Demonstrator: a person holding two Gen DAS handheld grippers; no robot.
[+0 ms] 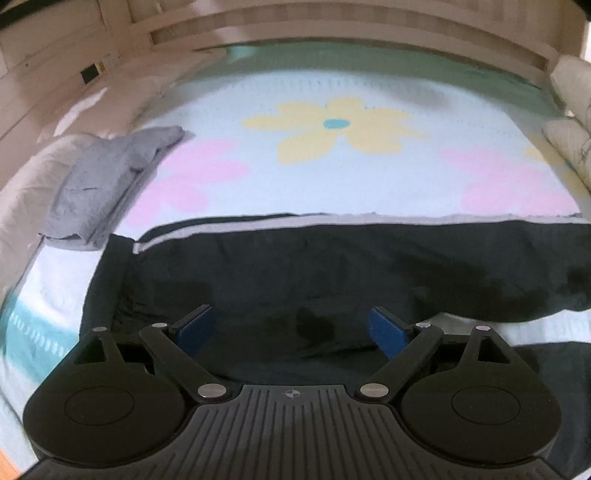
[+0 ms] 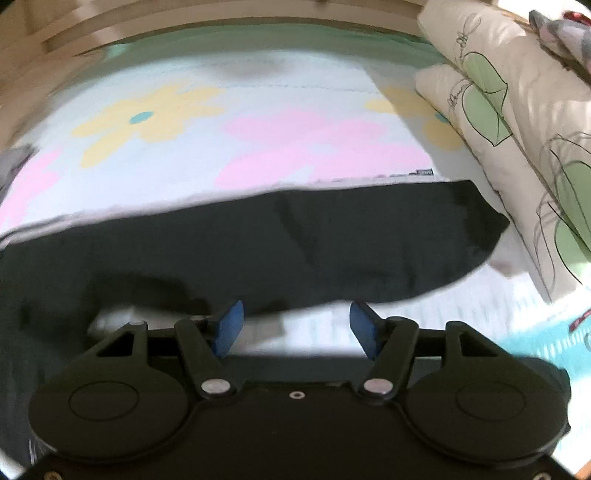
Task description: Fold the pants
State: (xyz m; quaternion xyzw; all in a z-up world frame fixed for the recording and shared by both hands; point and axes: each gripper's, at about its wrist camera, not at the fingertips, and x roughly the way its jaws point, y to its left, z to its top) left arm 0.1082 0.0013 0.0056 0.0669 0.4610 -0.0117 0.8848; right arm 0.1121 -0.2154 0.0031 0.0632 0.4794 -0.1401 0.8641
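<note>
Black pants (image 1: 332,266) with a white stripe along the far edge lie flat across the flowered bed sheet (image 1: 332,110). My left gripper (image 1: 291,328) is open and empty, low over the waist end of the pants. In the right wrist view the pants (image 2: 258,243) stretch across to the leg end by the pillows. My right gripper (image 2: 295,328) is open and empty, just at the near edge of the leg, over bare sheet.
A folded grey garment (image 1: 107,184) lies on the left side of the bed. Cream pillows (image 2: 517,129) with green leaf prints are stacked at the right. A wooden headboard (image 1: 332,33) runs along the far side.
</note>
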